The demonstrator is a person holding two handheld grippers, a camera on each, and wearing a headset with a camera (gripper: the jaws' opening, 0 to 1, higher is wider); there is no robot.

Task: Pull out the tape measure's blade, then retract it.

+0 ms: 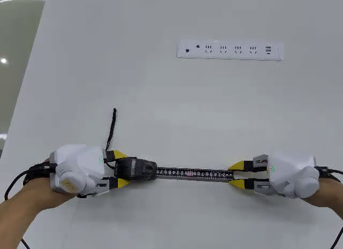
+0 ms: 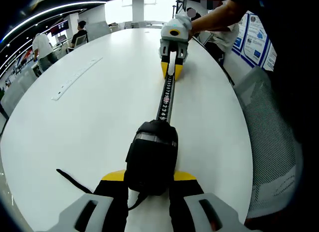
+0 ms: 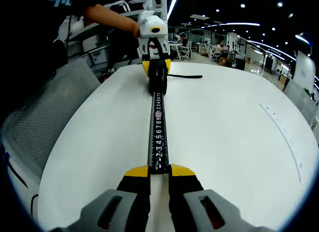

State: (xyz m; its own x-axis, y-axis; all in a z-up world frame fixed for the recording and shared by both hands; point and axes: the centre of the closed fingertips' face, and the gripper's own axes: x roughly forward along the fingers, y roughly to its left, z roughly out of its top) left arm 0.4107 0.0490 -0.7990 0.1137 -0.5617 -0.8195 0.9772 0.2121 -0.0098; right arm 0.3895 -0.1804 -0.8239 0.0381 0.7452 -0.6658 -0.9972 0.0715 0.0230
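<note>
Head view, low in the frame, is showing the left gripper (image 1: 120, 168) squeezing the tape measure case (image 1: 137, 168) and the right gripper (image 1: 237, 174) pinching the blade (image 1: 195, 173), which could slip loose and snap back.

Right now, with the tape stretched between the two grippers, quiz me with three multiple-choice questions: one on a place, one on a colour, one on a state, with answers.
1. Where is the power strip on the table?
A) at the near edge
B) on the far side, past the blade
C) on a box

2. What colour is the tape measure's case?
A) black
B) red
C) white

3. What state is the blade in?
A) fully retracted
B) lying loose
C) drawn out between the grippers

Answers: 1 B, it lies beyond the blade in the head view. 2 A, the case in the left gripper is black. 3 C, the right gripper is shut on the blade's tip, the left on the case.
</note>
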